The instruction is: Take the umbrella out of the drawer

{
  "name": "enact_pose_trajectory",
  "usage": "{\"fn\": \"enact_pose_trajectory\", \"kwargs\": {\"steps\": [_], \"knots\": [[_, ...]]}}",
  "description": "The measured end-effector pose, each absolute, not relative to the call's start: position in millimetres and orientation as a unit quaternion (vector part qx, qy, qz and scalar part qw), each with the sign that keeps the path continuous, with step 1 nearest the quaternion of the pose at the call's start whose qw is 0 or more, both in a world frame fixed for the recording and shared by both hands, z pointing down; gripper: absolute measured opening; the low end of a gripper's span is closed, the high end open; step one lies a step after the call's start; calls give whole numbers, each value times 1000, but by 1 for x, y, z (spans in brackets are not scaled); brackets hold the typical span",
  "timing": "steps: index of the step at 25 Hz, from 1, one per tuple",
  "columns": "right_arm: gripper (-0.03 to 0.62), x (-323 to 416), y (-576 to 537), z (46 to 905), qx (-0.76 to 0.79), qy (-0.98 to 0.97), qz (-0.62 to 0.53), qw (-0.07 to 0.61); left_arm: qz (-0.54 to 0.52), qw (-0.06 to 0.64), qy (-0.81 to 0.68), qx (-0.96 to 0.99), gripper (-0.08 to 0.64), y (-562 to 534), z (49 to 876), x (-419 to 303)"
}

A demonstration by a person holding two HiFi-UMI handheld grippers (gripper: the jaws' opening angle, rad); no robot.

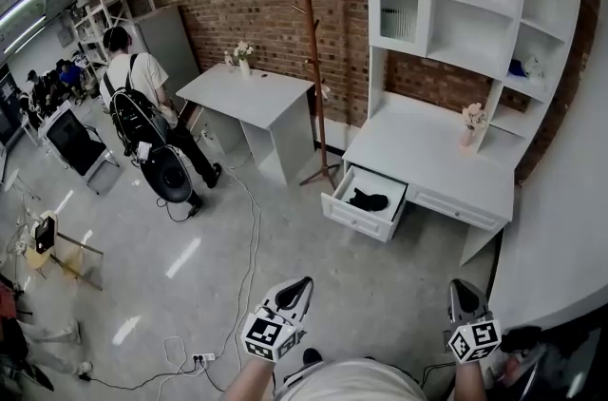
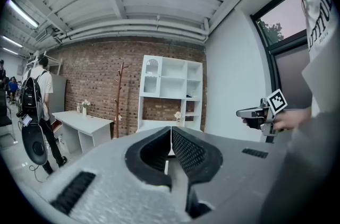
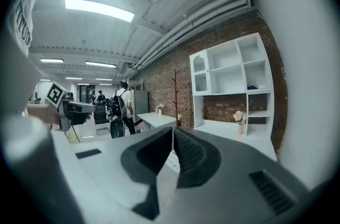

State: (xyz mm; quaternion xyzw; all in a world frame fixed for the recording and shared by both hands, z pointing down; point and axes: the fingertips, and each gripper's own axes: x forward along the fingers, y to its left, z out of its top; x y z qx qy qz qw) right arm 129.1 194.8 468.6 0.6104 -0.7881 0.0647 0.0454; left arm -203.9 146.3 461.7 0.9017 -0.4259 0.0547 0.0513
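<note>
A black folded umbrella (image 1: pixel 369 199) lies inside the open drawer (image 1: pixel 353 217) of a white desk with a shelf hutch (image 1: pixel 427 147), set against a brick wall. The drawer is pulled out on the desk's left side, and the umbrella rests near its middle, untouched.

The person stands well apart from the desk, across bare floor, holding 2 grippers low and roughly level. The left gripper (image 2: pixel 170 134) has its jaws pressed together with nothing between them. The right gripper (image 3: pixel 173 135) is likewise closed and empty.

The task seems not yet begun; the approach comes first.

Likely risks: floor cables (image 1: pixel 252 238) trail near the route and could catch a foot. Both sets of jaws must open before reaching in, or they will only push the umbrella deeper. The umbrella looks soft, so a shallow pinch might take only loose fabric and slip. A small flower vase (image 1: pixel 470 125) on the desktop could be knocked during lifting.
</note>
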Motion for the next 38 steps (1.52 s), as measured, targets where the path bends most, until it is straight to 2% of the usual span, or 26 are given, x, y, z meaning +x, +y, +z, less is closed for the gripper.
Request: {"fn": "enact_pose_trajectory", "kwargs": {"steps": [23, 38], "knots": [[32, 176, 229, 484, 580, -809, 84, 47, 64, 76, -450, 887, 26, 208, 476, -146], [34, 180, 221, 500, 566, -817, 93, 60, 69, 87, -451, 886, 26, 202, 491, -130]]}}
